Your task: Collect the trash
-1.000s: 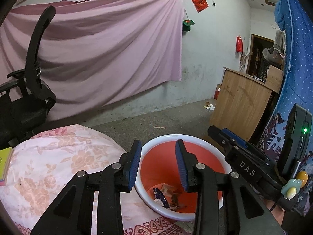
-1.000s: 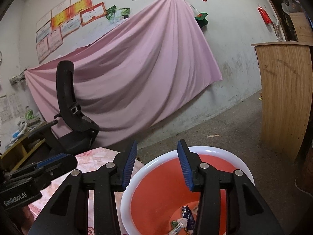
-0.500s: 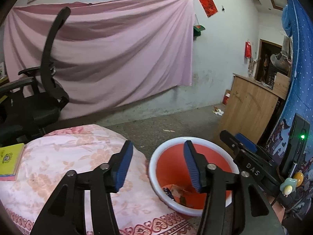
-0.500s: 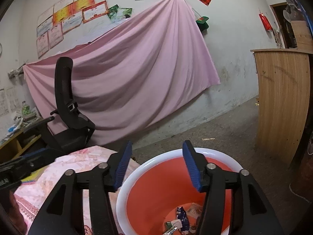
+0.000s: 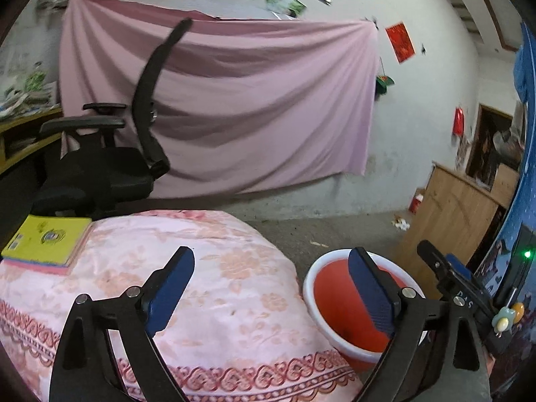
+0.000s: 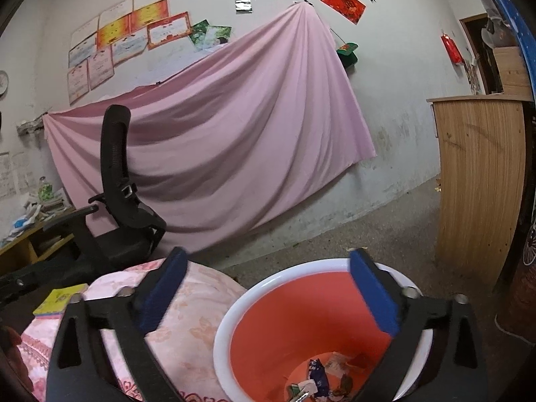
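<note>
At the far left of the left wrist view, a yellow notebook (image 5: pixel 50 239) lies near the left edge of the surface (image 5: pixel 234 305), which is draped in a pink flowered cloth with a red patterned hem. Behind it a black office chair (image 5: pixel 100 171) stands before a pink sheet (image 5: pixel 251 117) hung on the wall. The left claw (image 5: pixel 271 289) hangs over the cloth's right half, its jaws having just been opening; they now stand wide apart with nothing between them. Its right pad overlaps the rim of the red bucket (image 5: pixel 338 301), which sits just beside the surface's rounded right edge. Bare concrete floor (image 5: pixel 351 231) lies open beyond the bucket up to a wooden cabinet (image 5: pixel 449 214). The right claw (image 5: pixel 439 278) shows at the right edge of this view.

In the right wrist view, that claw (image 6: pixel 268 289) has also just been opening and is spread fully, empty, straddling the cloth's edge and the bucket (image 6: pixel 301 318). The trash (image 6: pixel 321 378), mostly crumpled wrappers, lies at the bucket's bottom.
</note>
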`<action>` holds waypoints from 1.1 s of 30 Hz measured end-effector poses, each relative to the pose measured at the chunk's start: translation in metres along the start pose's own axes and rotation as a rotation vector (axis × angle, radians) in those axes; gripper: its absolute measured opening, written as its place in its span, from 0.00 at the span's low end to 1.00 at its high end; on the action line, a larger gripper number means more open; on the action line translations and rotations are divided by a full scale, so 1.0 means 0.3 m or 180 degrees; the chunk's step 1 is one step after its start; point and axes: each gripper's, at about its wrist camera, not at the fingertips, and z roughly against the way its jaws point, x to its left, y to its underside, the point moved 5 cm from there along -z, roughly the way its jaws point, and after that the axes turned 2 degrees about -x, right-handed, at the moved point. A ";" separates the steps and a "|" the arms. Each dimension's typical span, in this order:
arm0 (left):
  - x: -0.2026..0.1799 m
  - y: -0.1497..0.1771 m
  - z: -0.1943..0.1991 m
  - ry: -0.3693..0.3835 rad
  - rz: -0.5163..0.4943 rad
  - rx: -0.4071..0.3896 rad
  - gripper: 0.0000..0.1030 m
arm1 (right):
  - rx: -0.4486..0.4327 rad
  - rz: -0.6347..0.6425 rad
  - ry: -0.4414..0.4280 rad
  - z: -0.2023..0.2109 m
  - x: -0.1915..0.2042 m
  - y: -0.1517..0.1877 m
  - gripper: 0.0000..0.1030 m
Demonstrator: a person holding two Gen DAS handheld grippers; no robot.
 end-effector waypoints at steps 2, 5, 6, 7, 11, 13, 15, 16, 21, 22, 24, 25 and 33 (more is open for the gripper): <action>0.031 0.010 0.026 -0.0073 0.0073 -0.0019 0.91 | 0.0024 0.0011 -0.0043 0.015 0.016 0.019 1.00; 0.082 0.040 0.067 -0.0148 0.0154 -0.0038 0.91 | -0.0001 0.0037 -0.0108 0.054 0.048 0.040 1.00; 0.092 0.047 0.077 -0.0173 0.0170 -0.0042 0.91 | -0.0044 0.0049 -0.0148 0.074 0.062 0.043 1.00; 0.105 0.050 0.089 -0.0193 0.0183 -0.0046 0.91 | -0.0074 0.0060 -0.0173 0.087 0.072 0.045 1.00; 0.154 0.087 0.158 -0.0296 0.0213 -0.0102 0.91 | -0.0209 0.0122 -0.0271 0.150 0.126 0.055 1.00; 0.176 0.105 0.197 -0.0356 0.0213 -0.0146 0.91 | -0.0273 0.0175 -0.0316 0.181 0.158 0.064 1.00; 0.200 0.125 0.239 -0.0428 0.0221 -0.0190 0.91 | -0.0342 0.0242 -0.0355 0.213 0.191 0.073 1.00; 0.211 0.135 0.259 -0.0454 0.0220 -0.0208 0.91 | -0.0374 0.0269 -0.0370 0.226 0.205 0.076 1.00; 0.259 0.174 0.346 -0.0607 0.0227 -0.0291 0.92 | -0.0559 0.0391 -0.0438 0.299 0.274 0.094 1.00; 0.268 0.179 0.353 -0.0626 0.0234 -0.0296 0.92 | -0.0586 0.0408 -0.0442 0.311 0.284 0.098 1.00; 0.290 0.196 0.386 -0.0693 0.0256 -0.0312 0.92 | -0.0612 0.0429 -0.0450 0.333 0.303 0.109 1.00; 0.302 0.206 0.404 -0.0734 0.0267 -0.0317 0.92 | -0.0613 0.0435 -0.0452 0.343 0.312 0.117 1.00; 0.347 0.279 0.515 -0.0994 0.0170 -0.0379 0.93 | -0.0534 0.0493 -0.0507 0.423 0.381 0.194 1.00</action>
